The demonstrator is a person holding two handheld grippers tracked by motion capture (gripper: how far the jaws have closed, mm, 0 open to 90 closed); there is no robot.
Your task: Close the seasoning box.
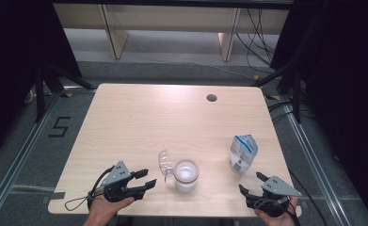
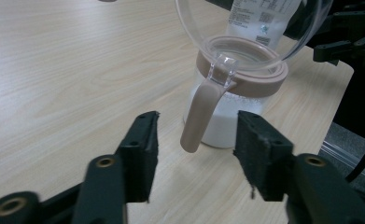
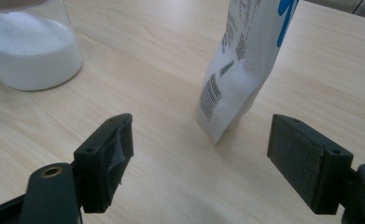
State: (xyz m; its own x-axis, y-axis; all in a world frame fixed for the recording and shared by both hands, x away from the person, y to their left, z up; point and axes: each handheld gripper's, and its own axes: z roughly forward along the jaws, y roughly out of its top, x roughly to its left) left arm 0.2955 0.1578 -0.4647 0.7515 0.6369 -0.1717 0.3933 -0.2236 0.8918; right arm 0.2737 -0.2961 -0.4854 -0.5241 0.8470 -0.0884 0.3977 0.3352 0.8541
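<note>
**Claws spread at jar and pouch**

Claws first: our left claw (image 2: 196, 140) stands spread wide, empty, its jaws either side of the tan latch handle of the clear glass jar with a tan collar (image 1: 186, 175), not touching it. The jar's clear hinged lid (image 1: 165, 163) is swung open; white powder fills the bottom. Our right claw (image 3: 201, 147) gapes too, facing the white and blue stand-up pouch (image 3: 243, 60) on the pale wooden desk (image 1: 139, 122). We judge a hasty squeeze could tip the slim pouch or shove the jar and spill powder.
</note>
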